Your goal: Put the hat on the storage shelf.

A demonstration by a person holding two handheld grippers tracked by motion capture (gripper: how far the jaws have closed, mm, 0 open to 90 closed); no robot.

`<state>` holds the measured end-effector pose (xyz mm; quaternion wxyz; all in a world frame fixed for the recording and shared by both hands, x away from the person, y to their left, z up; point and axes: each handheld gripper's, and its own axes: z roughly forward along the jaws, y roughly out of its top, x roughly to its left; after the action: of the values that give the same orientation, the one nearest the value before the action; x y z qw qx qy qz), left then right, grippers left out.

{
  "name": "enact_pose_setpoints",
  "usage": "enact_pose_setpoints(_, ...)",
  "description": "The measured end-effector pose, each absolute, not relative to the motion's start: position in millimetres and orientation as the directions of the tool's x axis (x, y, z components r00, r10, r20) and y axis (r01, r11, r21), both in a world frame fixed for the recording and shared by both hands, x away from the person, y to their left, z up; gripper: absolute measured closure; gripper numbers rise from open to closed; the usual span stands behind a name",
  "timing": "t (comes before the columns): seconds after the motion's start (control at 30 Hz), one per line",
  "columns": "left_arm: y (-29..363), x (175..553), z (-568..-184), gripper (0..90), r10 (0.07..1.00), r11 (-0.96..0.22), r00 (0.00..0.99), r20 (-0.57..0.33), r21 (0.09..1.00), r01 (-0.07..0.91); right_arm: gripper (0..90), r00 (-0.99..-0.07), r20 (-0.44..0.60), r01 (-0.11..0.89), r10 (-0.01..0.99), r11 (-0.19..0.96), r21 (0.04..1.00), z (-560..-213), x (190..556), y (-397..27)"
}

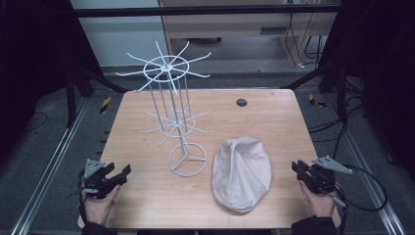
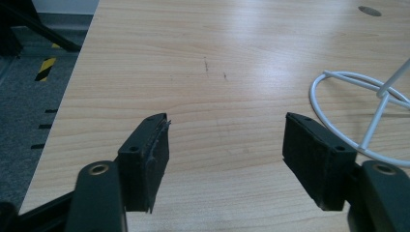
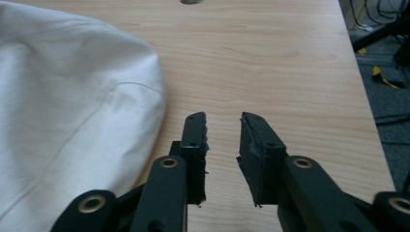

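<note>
Cream cloth cap (image 1: 242, 172), soft and creased, lies flat near-right on the wooden table (image 1: 274, 117), beside a white wire rack (image 1: 176, 117). Left gripper (image 1: 123, 172) gapes wide, empty; right gripper (image 1: 295, 167) narrowly parted, empty.

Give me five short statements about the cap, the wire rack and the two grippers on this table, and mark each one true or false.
1. The cap hangs on a hook of the wire rack. False: it lies flat on the table.
2. The rack stands upright on a ring base. True.
3. The left gripper has its jaws apart with nothing between them. True.
4. The right gripper is clamped on the cap's edge. False: a narrow gap shows between its jaws, with bare wood behind it and the cap off to one side.
5. The cap lies between the rack and the right gripper in the high view. True.
</note>
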<state>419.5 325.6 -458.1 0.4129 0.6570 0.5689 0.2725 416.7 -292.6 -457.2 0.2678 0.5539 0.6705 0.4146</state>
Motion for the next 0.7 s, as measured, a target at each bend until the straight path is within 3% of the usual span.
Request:
enact_pose_setpoints(0.33, 323, 417, -455, 50.1, 0.967, -0.029, 0.231, -0.111, 0.849, 0.528, 84.4, -0.383, 0.048, 0.448, 0.923, 0.139, 0.883, -428, 406, -252)
enact_pose_setpoints(0.47, 322, 417, -455, 51.9, 0.967, -0.033, 0.232, -0.107, 0.849, 0.528, 89.7, -0.446, 0.052, 0.433, 0.893, 0.164, 0.886, -419, 401, -234)
enact_pose_setpoints(0.7, 320, 417, -455, 51.9, 0.970, -0.044, 0.224, -0.091, 0.844, 0.535, 90.0, -0.511, 0.058, 0.427, 0.858, 0.194, 0.883, -412, 398, -214)
